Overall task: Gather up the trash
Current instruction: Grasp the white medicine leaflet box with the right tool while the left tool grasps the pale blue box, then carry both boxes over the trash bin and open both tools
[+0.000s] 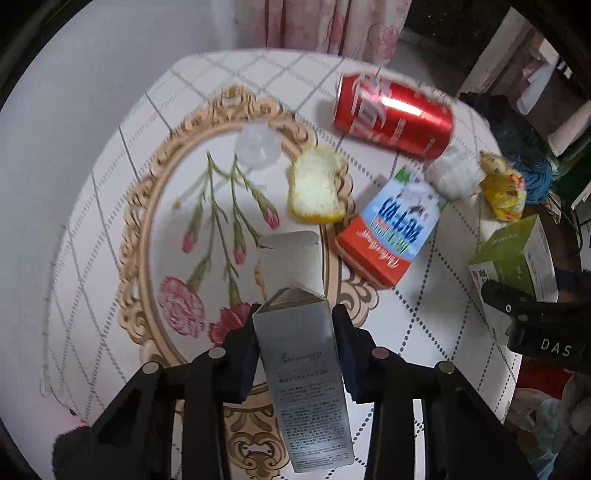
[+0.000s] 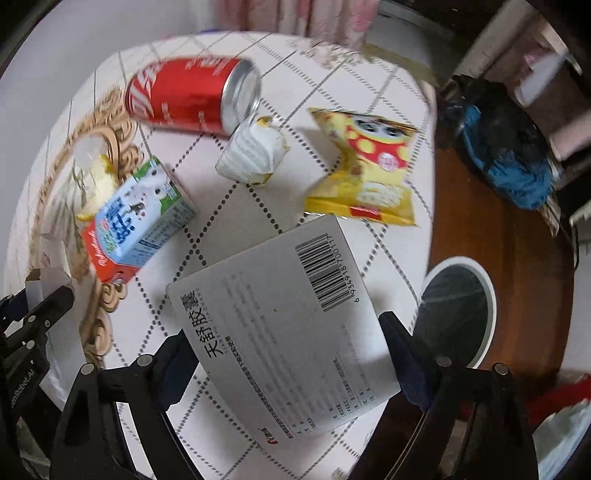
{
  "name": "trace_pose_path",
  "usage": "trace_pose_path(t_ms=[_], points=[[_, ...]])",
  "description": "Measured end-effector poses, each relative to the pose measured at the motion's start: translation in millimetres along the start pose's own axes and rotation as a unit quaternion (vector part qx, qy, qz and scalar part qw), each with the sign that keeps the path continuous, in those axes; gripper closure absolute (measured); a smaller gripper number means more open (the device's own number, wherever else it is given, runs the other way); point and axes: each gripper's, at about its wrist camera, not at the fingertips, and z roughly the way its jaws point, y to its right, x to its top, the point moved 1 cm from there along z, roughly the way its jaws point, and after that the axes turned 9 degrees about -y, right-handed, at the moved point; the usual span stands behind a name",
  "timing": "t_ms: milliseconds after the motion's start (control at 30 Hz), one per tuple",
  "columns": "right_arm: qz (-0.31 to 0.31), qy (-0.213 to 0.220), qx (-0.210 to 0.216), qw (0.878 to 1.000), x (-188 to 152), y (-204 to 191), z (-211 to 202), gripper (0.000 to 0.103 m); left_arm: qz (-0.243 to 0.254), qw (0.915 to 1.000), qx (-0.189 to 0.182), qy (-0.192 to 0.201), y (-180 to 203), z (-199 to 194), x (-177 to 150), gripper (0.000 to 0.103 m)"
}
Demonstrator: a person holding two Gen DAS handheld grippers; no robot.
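My left gripper (image 1: 297, 317) is shut on a silver carton (image 1: 301, 354) with its top flap open, held above the flowered oval tray (image 1: 147, 221). My right gripper (image 2: 284, 332) is shut on a flat white medicine box (image 2: 273, 317) with a barcode, held over the table's right edge. On the table lie a red cola can (image 2: 192, 94), a blue milk carton (image 2: 136, 225), a crumpled white carton (image 2: 255, 155) and a yellow snack bag (image 2: 365, 173). A bread slice (image 1: 317, 184) and a clear plastic cup (image 1: 256, 146) rest at the tray's far side.
A round white-rimmed bin (image 2: 458, 314) with a dark liner stands on the brown floor, right of the table and below the right gripper. A blue and black bag (image 2: 509, 158) lies further back on the floor. Pink curtains (image 1: 332, 22) hang behind the table.
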Motion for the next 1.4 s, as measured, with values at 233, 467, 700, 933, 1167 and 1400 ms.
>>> trace_pose_path(t_ms=[233, 467, 700, 933, 1167, 1400], points=[[0.085, 0.067, 0.046, 0.993, -37.4, 30.1, -44.6, 0.013, 0.033, 0.9973, 0.007, 0.065, 18.1, -51.9, -5.4, 0.070], [0.171, 0.132, 0.080, 0.973, -73.9, 104.8, -87.1, 0.014, 0.086, 0.9887, -0.020, 0.121, 75.3, -98.8, 0.2, 0.070], [0.255, 0.162, 0.075, 0.950, -122.4, 204.4, -108.6, 0.015, 0.167, 0.9739, -0.077, 0.133, 179.9, -120.8, -2.8, 0.070], [0.329, 0.123, 0.068, 0.934, -146.3, 305.2, -56.2, 0.015, 0.238, 0.9603, -0.125, 0.074, 287.1, -78.3, 14.3, 0.070], [0.378, 0.061, 0.091, 0.919, -145.9, 369.9, 35.4, 0.016, 0.257, 0.9546, -0.147, -0.028, 364.3, 4.5, 40.8, 0.070], [0.401, 0.025, 0.103, 0.910, -138.6, 398.7, 99.7, 0.015, 0.259, 0.9461, -0.157, -0.115, 411.9, 57.6, 44.7, 0.068]])
